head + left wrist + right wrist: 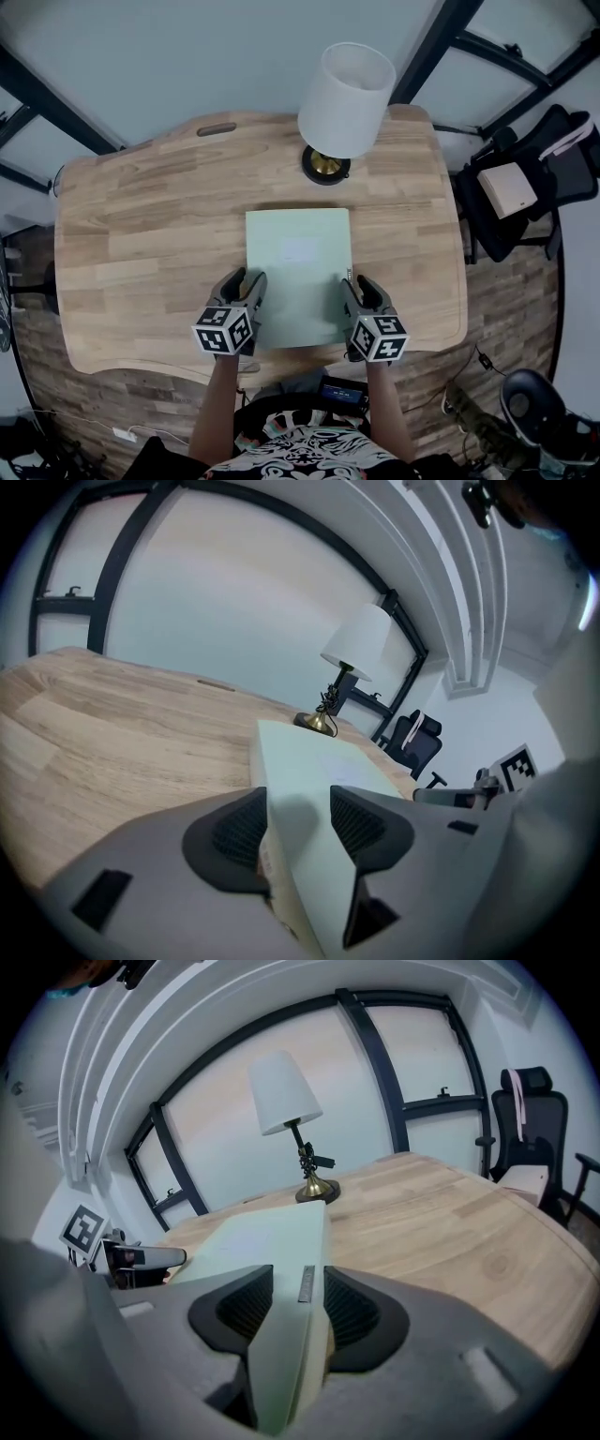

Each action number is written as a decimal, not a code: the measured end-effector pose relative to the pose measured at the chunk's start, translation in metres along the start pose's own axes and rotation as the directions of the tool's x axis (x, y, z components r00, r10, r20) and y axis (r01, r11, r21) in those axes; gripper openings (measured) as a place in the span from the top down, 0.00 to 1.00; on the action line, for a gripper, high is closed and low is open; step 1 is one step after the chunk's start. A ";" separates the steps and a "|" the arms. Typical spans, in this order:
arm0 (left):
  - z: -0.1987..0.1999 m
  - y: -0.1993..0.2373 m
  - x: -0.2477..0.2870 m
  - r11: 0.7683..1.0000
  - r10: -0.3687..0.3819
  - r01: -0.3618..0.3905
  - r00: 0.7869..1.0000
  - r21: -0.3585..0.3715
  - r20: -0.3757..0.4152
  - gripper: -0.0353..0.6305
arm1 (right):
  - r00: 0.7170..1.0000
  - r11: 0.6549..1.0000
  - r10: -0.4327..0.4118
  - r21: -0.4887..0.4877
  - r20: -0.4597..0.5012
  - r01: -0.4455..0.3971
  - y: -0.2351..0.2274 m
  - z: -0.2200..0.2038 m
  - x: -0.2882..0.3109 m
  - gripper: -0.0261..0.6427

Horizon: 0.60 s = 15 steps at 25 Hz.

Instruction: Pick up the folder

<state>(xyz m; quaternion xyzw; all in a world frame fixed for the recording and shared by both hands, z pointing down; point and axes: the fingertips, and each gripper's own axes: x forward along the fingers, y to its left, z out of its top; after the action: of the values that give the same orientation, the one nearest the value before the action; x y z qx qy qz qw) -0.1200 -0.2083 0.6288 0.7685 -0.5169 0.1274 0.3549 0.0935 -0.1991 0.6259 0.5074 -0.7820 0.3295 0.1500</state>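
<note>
Since the folder point(298, 272) lies on the table point(141, 253) with its long axis running straight away from the person toward the lamp point(345, 89), the coming move turns on the two long edges at its near end. The left gripper point(244, 281) sits on the left long edge and the right gripper point(362, 286) on the right one. They are level with each other and just short of the near corners, so neither hand is nearer, and the folder runs forward from both.

The left gripper view shows the left gripper point(298, 822) with its jaws apart. The folder point(319, 761) has its edge between them, and a shadowed gap shows on the inner pad's side, so the jaws are released rather than clenched. The right gripper view shows the same for the right gripper point(300, 1307). Its jaws stand parted around the folder point(272, 1237), whose edge with its small clip lies close to the outer pad, but no squeeze shows. Whether either pad brushes the cover I cannot tell.

By my reading, each jaw pair already straddles its own edge, so no sideways reach is needed. Both pairs would need to close on what lies between them. The hands should then rise together, because most of the folder's length hangs ahead of the jaws and its far end would sag or twist if one side led.
</note>
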 end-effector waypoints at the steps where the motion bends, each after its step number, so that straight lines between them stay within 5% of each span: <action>1: -0.002 0.000 0.003 1.000 -0.006 0.006 1.000 -0.002 -0.010 0.64 | 1.000 1.000 0.004 0.014 -0.005 -0.004 -0.001 -0.001 0.003 0.71; 15: -0.013 0.003 0.016 0.988 -0.077 0.072 0.997 -0.139 -0.032 0.52 | 0.992 0.984 0.098 0.158 -0.081 -0.085 0.000 -0.015 0.026 0.52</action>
<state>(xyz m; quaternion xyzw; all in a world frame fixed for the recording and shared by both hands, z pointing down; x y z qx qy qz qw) -0.1135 -0.2115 0.6489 0.7583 -0.4887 0.0925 0.4214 0.0807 -0.2076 0.6520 0.4658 -0.7693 0.4177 0.1295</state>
